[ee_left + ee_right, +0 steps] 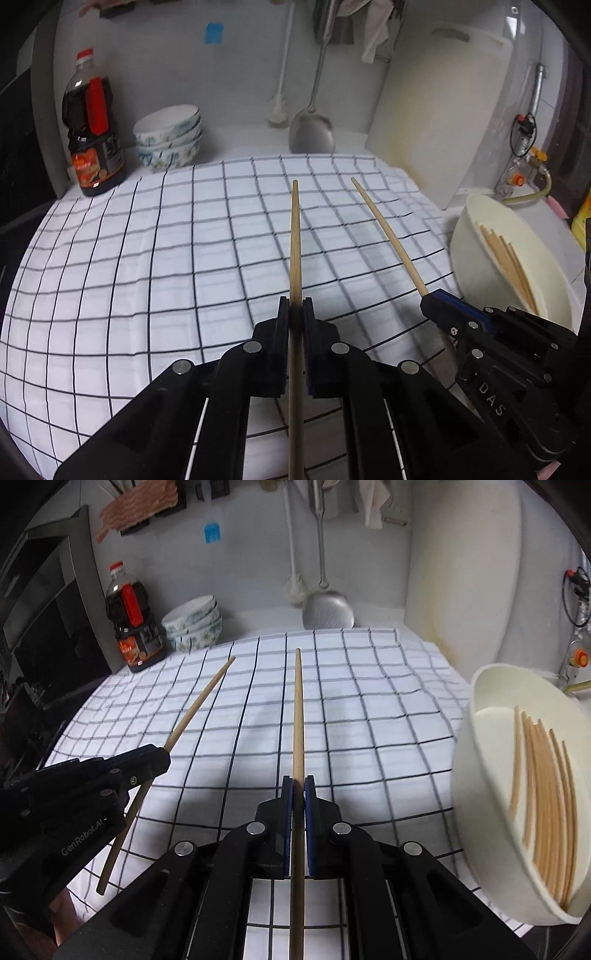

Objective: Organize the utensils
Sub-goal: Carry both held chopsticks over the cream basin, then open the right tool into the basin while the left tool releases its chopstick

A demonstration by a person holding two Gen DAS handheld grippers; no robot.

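- Chopsticks: one in each gripper, both lifted above the checked cloth (147, 240), tips pointing fwd toward the back wall.
- Left gripper (295, 314) closed tight on the left chopstick (294, 236), pinched around mid-length w/ the rear end running back under the camera; prob. held there for balance.
- Right gripper (298, 792) closed same way on the right chopstick (298, 716); the two sticks are apart, not touching.
- White tub (491, 760) at the right edge of the cloth, tilted, already w/ a bunch of chopsticks (546, 805) inside, so likely the drop-off spot; the right one is nearer it.
- No loose chopsticks visible on the cloth, so task looks close to done.
- Further out: stack of patterned bowls (168, 136), dark sauce bottle (92, 125) w/ red cap, metal spatula (312, 129) hanging at the wall, white cutting board (436, 122) leaning.
- Writing: "GenRobot.AI" on the left gripper body in the right view; "DAS" on the right gripper body in the left view. Bottle label not readable.
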